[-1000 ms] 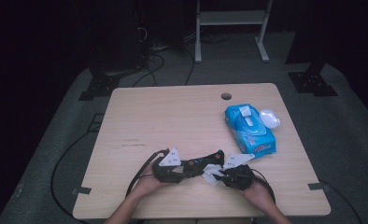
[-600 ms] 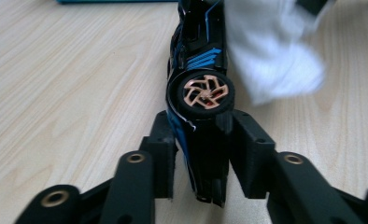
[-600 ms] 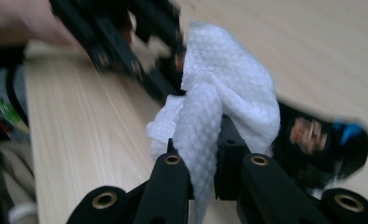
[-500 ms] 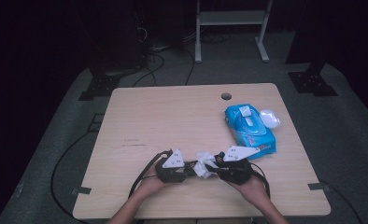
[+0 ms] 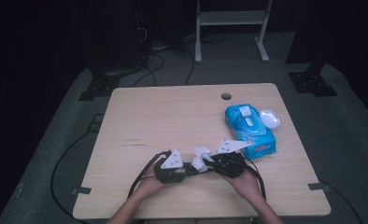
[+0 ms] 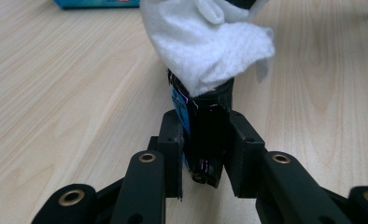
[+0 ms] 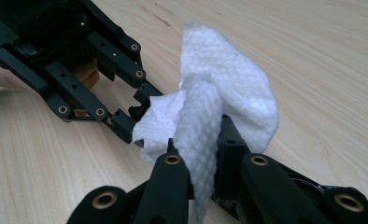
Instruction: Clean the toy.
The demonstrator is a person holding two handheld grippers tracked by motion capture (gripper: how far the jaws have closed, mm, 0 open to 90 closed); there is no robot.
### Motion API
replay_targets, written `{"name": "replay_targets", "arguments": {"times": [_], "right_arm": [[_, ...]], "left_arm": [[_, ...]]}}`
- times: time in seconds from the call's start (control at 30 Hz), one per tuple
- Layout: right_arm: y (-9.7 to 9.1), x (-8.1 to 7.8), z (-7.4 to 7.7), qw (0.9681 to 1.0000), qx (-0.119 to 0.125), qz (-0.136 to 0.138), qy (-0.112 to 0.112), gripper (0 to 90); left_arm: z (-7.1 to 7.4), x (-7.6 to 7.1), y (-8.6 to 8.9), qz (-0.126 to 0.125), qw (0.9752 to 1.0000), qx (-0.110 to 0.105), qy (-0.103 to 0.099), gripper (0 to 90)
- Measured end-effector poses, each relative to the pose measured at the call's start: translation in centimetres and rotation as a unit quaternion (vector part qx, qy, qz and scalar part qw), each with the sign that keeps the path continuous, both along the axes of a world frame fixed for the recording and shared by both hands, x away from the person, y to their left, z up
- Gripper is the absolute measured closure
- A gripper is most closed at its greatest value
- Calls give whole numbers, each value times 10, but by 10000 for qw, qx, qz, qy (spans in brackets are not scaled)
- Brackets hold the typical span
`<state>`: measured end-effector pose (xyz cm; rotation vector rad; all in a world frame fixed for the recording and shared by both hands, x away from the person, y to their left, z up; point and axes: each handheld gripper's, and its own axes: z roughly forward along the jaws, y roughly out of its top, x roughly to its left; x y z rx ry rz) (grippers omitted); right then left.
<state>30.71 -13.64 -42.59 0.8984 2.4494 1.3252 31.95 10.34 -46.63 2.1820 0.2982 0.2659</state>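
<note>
L tool [image 5: 190, 168] jaws just closed onto tissue [image 5: 201, 156]; R tool [image 5: 209, 164] grips it too (lifted slightly since).

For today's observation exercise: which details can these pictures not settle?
- Slim black object: left gripper view; crumpled white tissue covers its top end.
- Print on blue tissue pack: high view; too small.
- Right gripper pads: right gripper view; tissue drapes over them.

The tabletop [image 5: 173, 121] is evenly lit from above, its surroundings dark toward twelve o'clock; the close gripper views look soft.
</note>
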Motion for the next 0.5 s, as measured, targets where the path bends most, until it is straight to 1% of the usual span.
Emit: {"name": "replay_targets", "arguments": {"times": [0.03, 0.07, 0.1, 0.17, 0.2, 0.27, 0.3, 0.37, 0.4, 0.47, 0.5], "right_arm": [[1, 0, 0, 10000, -47, 9, -42, 839], [3, -1, 0, 9999, -79, 29, -77, 840], [5, -1, -1, 10000, -58, 49, -61, 840], [7, -1, -1, 9999, -34, 114, -26, 840], [9, -1, -1, 9999, -22, 156, -10, 839], [14, -1, 0, 9997, -31, 238, -21, 840], [19, -2, 0, 9995, -39, 301, -56, 840], [25, -4, 0, 9993, -51, 360, -131, 840], [29, -5, 0, 9990, -106, 389, -191, 840], [29, -4, 1, 9989, -138, 375, -227, 840], [26, -3, 1, 9991, -162, 315, -224, 840]], "left_arm": [[0, 1, 0, -2, 10000, -33, 83, 700], [1, 2, 0, 45, 9998, -96, 184, 679], [1, 3, -1, 101, 9996, -143, 241, 596], [1, 5, -3, 170, 9991, -179, 336, 522], [1, 6, -4, 164, 9990, -188, 358, 518], [-1, 6, -6, 120, 9992, -98, 368, 518], [-2, 6, -6, 72, 9994, -51, 330, 559], [-2, 4, -5, 72, 9997, 36, 210, 625], [-2, 4, -4, 71, 9997, 53, 212, 628], [-1, 3, -2, 85, 9997, 42, 216, 635], [-1, 3, 0, 97, 9997, 32, 219, 638]]}}
